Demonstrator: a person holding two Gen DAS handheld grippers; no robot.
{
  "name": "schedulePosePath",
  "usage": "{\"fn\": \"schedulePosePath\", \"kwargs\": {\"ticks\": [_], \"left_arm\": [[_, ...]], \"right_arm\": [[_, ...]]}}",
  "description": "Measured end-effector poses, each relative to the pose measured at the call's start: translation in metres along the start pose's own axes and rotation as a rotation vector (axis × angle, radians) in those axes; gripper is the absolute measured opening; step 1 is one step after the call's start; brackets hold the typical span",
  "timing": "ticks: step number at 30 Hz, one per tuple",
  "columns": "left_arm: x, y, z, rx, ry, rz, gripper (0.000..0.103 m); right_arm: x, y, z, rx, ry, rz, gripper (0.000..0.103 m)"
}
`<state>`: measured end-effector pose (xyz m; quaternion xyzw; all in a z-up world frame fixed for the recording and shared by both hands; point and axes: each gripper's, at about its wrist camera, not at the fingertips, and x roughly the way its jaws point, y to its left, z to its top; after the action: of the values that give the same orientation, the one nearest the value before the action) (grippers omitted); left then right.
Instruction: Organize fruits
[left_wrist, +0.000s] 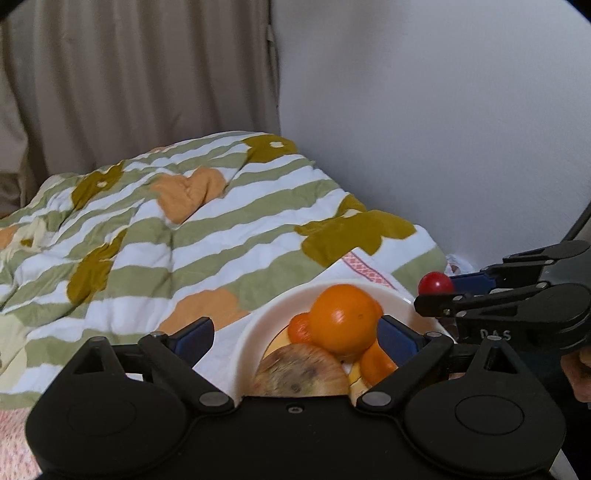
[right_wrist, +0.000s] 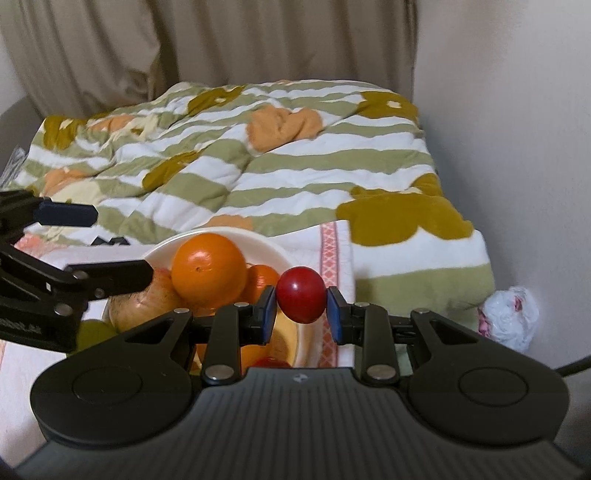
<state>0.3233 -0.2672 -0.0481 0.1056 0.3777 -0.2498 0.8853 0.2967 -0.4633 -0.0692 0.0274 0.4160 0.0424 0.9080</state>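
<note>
A white bowl (right_wrist: 162, 245) stands on a cloth and holds a large orange (right_wrist: 208, 271), a brownish apple (right_wrist: 147, 302) and smaller orange fruits (right_wrist: 262, 280). My right gripper (right_wrist: 301, 306) is shut on a small round red fruit (right_wrist: 301, 295), held just above the bowl's right rim. In the left wrist view the same red fruit (left_wrist: 436, 283) shows at the right, in the right gripper (left_wrist: 443, 293). My left gripper (left_wrist: 295, 332) is open over the bowl (left_wrist: 251, 332), with nothing pressed between its pads. The orange (left_wrist: 341, 317) and apple (left_wrist: 303, 373) lie just ahead of it.
A green fruit (right_wrist: 92, 334) lies beside the bowl at the left. The bowl rests on a white cloth with a pink band (right_wrist: 328, 251). A striped quilt (right_wrist: 258, 166) fills the bed behind. The wall (right_wrist: 517, 147) is close on the right, with a white plastic bag (right_wrist: 509, 317) at its foot.
</note>
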Motion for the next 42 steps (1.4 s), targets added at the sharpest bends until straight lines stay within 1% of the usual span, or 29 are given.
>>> {"fn": "schedulePosePath", "kwargs": {"ticks": [6, 8, 10, 12, 17, 20, 26, 32, 34, 35, 36, 38, 40, 42], "left_arm": [[-0.007, 0.011, -0.007, -0.036, -0.006, 0.01, 0.097], [-0.011, 0.012, -0.009, -0.046, -0.01, 0.019, 0.097], [-0.016, 0.013, -0.012, -0.066, -0.014, 0.021, 0.097], [-0.024, 0.015, -0.016, -0.09, -0.023, 0.018, 0.097], [-0.048, 0.011, -0.022, -0.097, -0.051, 0.054, 0.097], [-0.071, 0.008, -0.026, -0.112, -0.087, 0.081, 0.097], [-0.129, -0.004, -0.043, -0.149, -0.168, 0.139, 0.097], [-0.192, -0.019, -0.073, -0.202, -0.238, 0.207, 0.097], [-0.212, -0.023, -0.085, -0.223, -0.251, 0.235, 0.097], [-0.221, -0.025, -0.089, -0.232, -0.253, 0.249, 0.098], [-0.23, -0.028, -0.094, -0.239, -0.257, 0.264, 0.098], [-0.247, -0.03, -0.105, -0.249, -0.262, 0.299, 0.103], [-0.261, -0.03, -0.115, -0.261, -0.265, 0.332, 0.103], [-0.273, -0.027, -0.125, -0.28, -0.258, 0.345, 0.103]], "right_arm": [[0.007, 0.007, -0.003, -0.028, -0.001, 0.005, 0.045], [0.005, 0.009, -0.003, -0.038, -0.008, 0.006, 0.058], [-0.002, 0.012, -0.004, -0.048, -0.029, -0.004, 0.084], [-0.011, 0.016, -0.006, -0.065, -0.055, -0.013, 0.095], [-0.036, 0.021, -0.008, -0.07, -0.091, 0.004, 0.097], [-0.055, 0.026, -0.01, -0.074, -0.119, 0.014, 0.097], [-0.106, 0.041, -0.018, -0.054, -0.158, 0.022, 0.097], [-0.161, 0.061, -0.04, -0.028, -0.175, 0.046, 0.097], [-0.178, 0.069, -0.047, -0.023, -0.179, 0.049, 0.102], [-0.187, 0.073, -0.051, -0.02, -0.182, 0.049, 0.103], [-0.196, 0.077, -0.055, -0.018, -0.186, 0.048, 0.103], [-0.212, 0.085, -0.063, -0.016, -0.201, 0.045, 0.103], [-0.227, 0.093, -0.07, -0.018, -0.215, 0.036, 0.103], [-0.238, 0.101, -0.077, -0.022, -0.222, 0.02, 0.103]]}}
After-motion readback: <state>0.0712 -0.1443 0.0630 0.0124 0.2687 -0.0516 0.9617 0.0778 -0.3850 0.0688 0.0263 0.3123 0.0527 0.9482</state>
